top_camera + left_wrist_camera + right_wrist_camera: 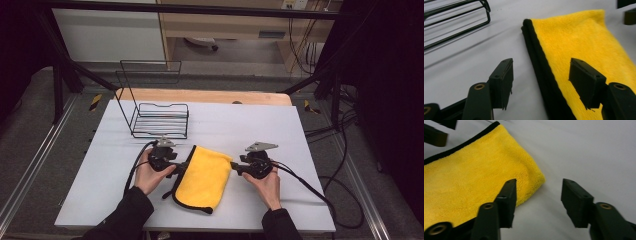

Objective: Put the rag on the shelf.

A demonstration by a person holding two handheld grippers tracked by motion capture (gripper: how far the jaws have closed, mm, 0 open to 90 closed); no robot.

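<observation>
A white table top (250, 125) fills the middle of the high view, with dark floor and cables around it and a black wire rack (159, 119) standing on its upper left part. Below the rack, in the lower centre of the frame, a folded yellow cloth (204, 177) with a black edge lies flat on the table.

The left gripper (176, 167) sits at the cloth's left edge and the right gripper (234, 167) at its upper right corner, each held by a hand coming in from the bottom.

In the left gripper view the jaws stand apart with nothing clamped: the cloth's black-trimmed edge (544, 72) runs up between them, one jaw over bare table, the other over the yellow pile. In the right gripper view the jaws are likewise spread and free, the cloth's rounded corner (534, 180) lying just beside the left-hand jaw, bare table between the two.
</observation>
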